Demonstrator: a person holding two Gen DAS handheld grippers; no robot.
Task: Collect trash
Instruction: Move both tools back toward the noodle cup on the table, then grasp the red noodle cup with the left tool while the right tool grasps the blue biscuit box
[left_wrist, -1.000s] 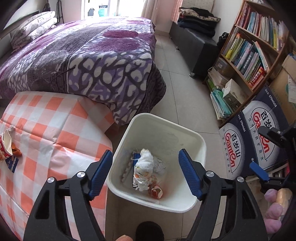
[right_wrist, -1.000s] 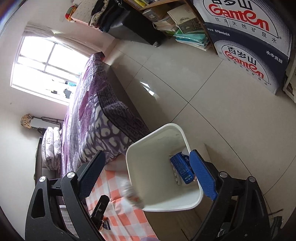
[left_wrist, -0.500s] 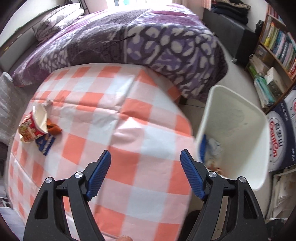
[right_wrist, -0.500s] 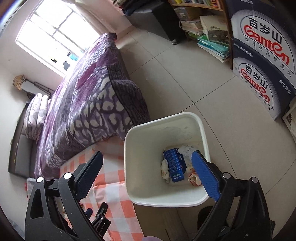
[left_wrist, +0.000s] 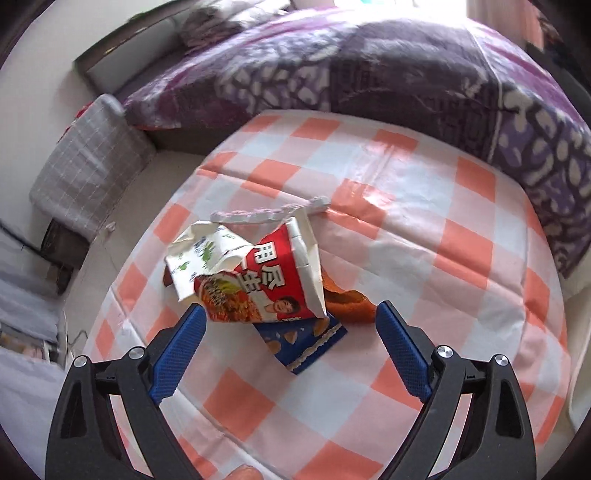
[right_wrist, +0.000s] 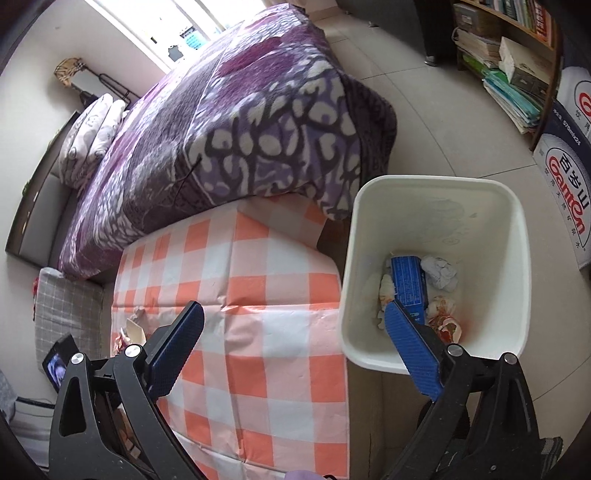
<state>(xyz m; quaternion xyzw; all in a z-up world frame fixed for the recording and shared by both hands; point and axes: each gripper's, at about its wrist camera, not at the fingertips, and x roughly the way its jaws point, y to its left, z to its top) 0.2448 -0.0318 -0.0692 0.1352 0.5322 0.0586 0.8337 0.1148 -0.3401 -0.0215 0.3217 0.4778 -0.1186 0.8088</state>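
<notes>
A crushed red and white noodle cup lies on the orange-checked tablecloth, on top of a blue wrapper and an orange wrapper. My left gripper hovers just short of this pile. Its jaws are opening, and nothing is pressed between the pads. In the right wrist view my right gripper stands wide open and empty over the table's edge. Beside the table is the white bin, which holds a blue box and crumpled paper.
A bed with a purple patterned blanket borders the table's far side. A grey checked cushion lies to the left. A bookshelf and printed water cartons stand beyond the bin, past bare tiled floor.
My left gripper swung from above the bin leftward across the table to the noodle cup pile, and its jaws widened. My right gripper rolled and shifted, so the bin now sits at its right.
</notes>
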